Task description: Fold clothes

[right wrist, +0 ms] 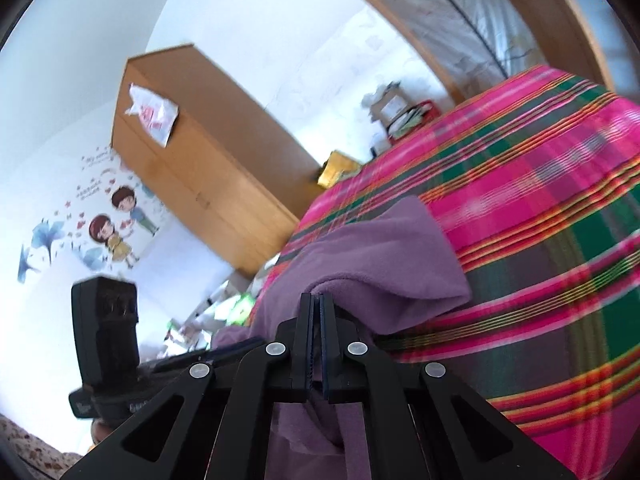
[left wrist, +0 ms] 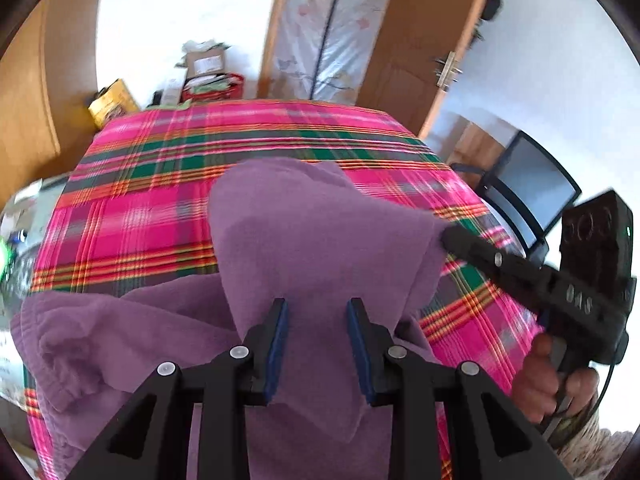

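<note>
A purple garment (left wrist: 312, 240) lies partly lifted over a pink, green and orange plaid bedspread (left wrist: 160, 200). My left gripper (left wrist: 318, 308) is open, its blue pads on either side of a raised fold of the garment, with cloth between the jaws. My right gripper (left wrist: 448, 236) shows in the left wrist view at the right, pinching the garment's edge. In the right wrist view my right gripper (right wrist: 318, 300) is shut on the purple garment (right wrist: 380, 252), which drapes over the plaid bedspread (right wrist: 540, 220).
A wooden wardrobe (right wrist: 208, 168) stands by the wall with cartoon stickers. Boxes and bags (left wrist: 200, 76) sit beyond the bed's far edge. A wooden door (left wrist: 424, 40) is behind the bed. A dark screen (left wrist: 532, 188) stands at the right of the bed.
</note>
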